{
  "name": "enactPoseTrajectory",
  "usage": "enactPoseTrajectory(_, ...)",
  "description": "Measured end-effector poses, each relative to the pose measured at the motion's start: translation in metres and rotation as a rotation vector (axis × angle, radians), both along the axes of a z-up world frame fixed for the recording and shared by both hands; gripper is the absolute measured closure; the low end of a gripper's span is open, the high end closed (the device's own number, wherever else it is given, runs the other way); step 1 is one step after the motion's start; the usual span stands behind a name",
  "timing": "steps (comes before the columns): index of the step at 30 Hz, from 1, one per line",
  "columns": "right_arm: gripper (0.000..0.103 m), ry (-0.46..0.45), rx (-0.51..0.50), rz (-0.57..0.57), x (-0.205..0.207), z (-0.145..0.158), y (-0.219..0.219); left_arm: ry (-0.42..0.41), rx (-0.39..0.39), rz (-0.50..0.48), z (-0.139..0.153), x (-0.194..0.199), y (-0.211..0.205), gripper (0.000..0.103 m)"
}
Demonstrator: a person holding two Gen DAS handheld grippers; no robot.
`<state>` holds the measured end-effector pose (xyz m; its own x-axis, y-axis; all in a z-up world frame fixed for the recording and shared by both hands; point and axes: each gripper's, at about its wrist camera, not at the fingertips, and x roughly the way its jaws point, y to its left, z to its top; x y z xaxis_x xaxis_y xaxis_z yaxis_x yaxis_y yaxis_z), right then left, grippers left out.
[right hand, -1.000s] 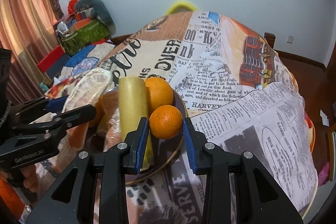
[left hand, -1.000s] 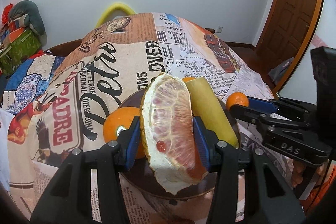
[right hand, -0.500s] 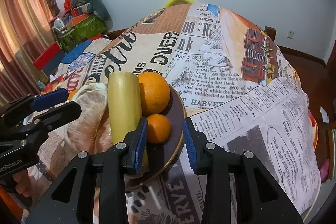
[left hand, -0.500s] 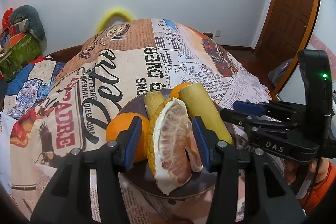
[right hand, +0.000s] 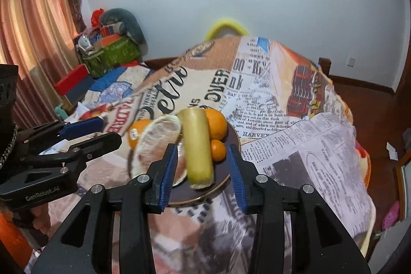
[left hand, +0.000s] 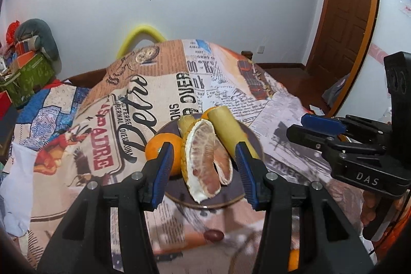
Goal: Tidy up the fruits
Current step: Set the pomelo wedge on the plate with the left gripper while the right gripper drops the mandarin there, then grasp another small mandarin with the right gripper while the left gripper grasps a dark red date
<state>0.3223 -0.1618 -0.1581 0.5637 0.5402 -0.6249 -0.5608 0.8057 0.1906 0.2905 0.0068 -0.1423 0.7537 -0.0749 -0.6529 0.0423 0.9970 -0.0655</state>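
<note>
Your left gripper (left hand: 204, 171) hangs spread and empty, the peeled pomelo wedge (left hand: 205, 153) ahead and below it on the plate (left hand: 250, 143), long axis running away from you; your right gripper (right hand: 203, 171), jaws opening on nothing, sits back from the small orange (right hand: 218, 150), the nearer hand to it

"DAS" on the right gripper (left hand: 318, 130); "OVER" on the tablecloth (left hand: 164, 68)
</note>
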Motion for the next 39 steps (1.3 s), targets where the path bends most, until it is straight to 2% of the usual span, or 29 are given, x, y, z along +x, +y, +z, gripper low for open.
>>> enactPoseTrajectory(7, 0.063, -0.05, 0.024, 0.006, -0.043, 0.022, -0.007, -0.032, 0.001, -0.02, 0.025, -0.047, -0.003, 0.052)
enactPoseTrajectory(10, 0.059, -0.08, 0.014, 0.002, -0.064, 0.026, -0.008, -0.036, 0.011, -0.018, 0.028, -0.065, -0.003, 0.051)
enactPoseTrajectory(15, 0.059, -0.079, -0.001, 0.028, -0.086, 0.022, -0.006, -0.007, -0.008, -0.012, 0.021, -0.087, 0.0, 0.049)
enactPoseTrajectory(21, 0.059, -0.034, 0.004, 0.026, -0.106, 0.002, -0.007, 0.04, -0.01, -0.008, 0.005, -0.103, 0.003, 0.048)
enactPoseTrajectory(29, 0.059, 0.054, -0.075, 0.016, -0.123, -0.045, -0.002, 0.118, -0.009, -0.011, -0.024, -0.115, 0.011, 0.048)
enactPoseTrajectory(35, 0.059, 0.131, -0.111, 0.013, -0.122, -0.075, -0.002, 0.177, -0.01, -0.018, -0.045, -0.117, 0.015, 0.048)
enactPoseTrajectory(39, 0.059, 0.163, -0.115, 0.022, -0.123, -0.083, -0.002, 0.2, -0.007, -0.01, -0.057, -0.113, 0.015, 0.048)
